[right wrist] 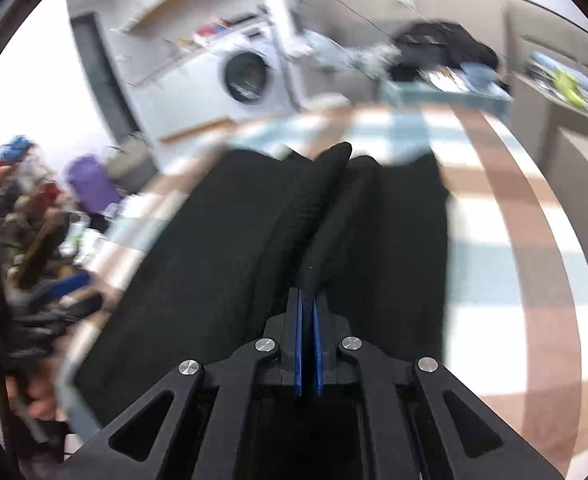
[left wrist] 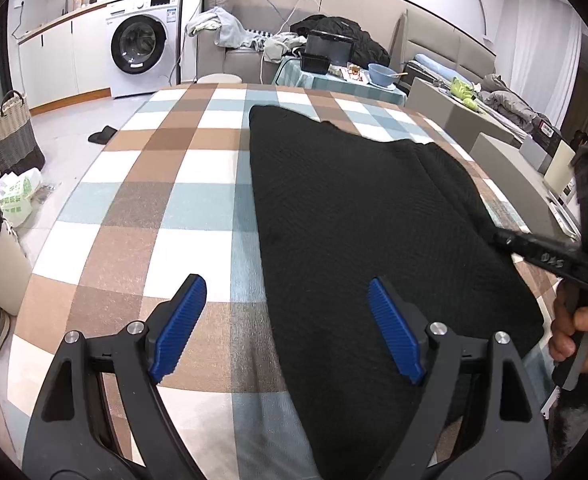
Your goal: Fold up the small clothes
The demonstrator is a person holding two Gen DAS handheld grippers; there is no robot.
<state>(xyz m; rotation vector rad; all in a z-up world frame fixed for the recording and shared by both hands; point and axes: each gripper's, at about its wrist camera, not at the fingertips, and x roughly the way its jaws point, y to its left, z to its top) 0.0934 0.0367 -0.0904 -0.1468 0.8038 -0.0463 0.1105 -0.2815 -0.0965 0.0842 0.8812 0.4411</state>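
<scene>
A black knitted garment (left wrist: 357, 216) lies flat on the checked tablecloth (left wrist: 166, 168). My left gripper (left wrist: 290, 316) is open just above the cloth, its jaws straddling the garment's near left edge. My right gripper (right wrist: 307, 300) is shut on a raised fold of the black garment (right wrist: 317, 208), which bunches up between its blue pads (right wrist: 298, 344); that view is blurred. The right gripper also shows in the left wrist view (left wrist: 505, 238) at the garment's right edge, held by a hand.
A woven basket (left wrist: 10, 136), a white bag (left wrist: 18, 196) and a slipper (left wrist: 102, 135) lie on the floor to the left. A washing machine (left wrist: 142, 46), a sofa with clothes (left wrist: 254, 40) and a small table with a blue bowl (left wrist: 381, 74) stand beyond.
</scene>
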